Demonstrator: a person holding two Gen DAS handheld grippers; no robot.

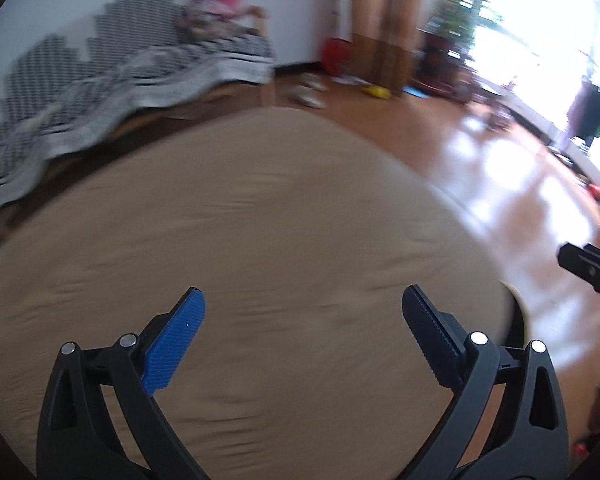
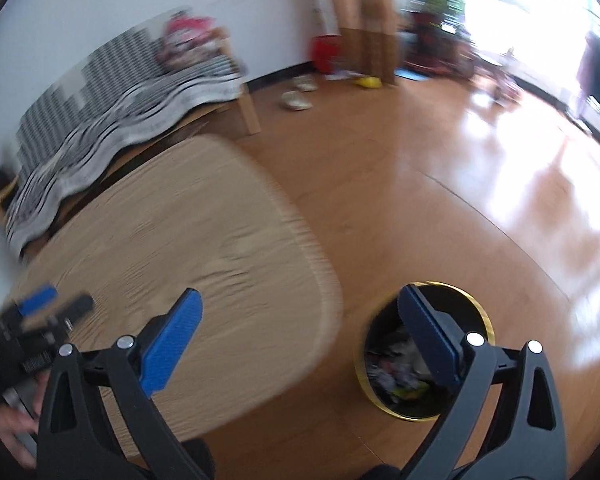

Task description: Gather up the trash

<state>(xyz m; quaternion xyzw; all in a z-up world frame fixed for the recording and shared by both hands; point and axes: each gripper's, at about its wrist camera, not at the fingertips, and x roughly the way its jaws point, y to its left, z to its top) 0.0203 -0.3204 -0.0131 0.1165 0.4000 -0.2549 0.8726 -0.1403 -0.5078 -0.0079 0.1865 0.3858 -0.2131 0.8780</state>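
Trash (image 2: 396,372) sits in the gold-rimmed bin (image 2: 486,322) on the floor beside the table (image 2: 188,240), seen only from my right wrist, no legible labels anywhere, left gripper (image 1: 304,328) and right gripper (image 2: 300,330) both spread wide, empty.

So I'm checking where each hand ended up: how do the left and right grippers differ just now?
The left gripper hangs over the bare tan table; the right gripper straddles the table's edge and the wood floor. The right gripper's far finger overlaps the gold-rimmed bin of trash; the left has nothing beneath. Both are open and empty.
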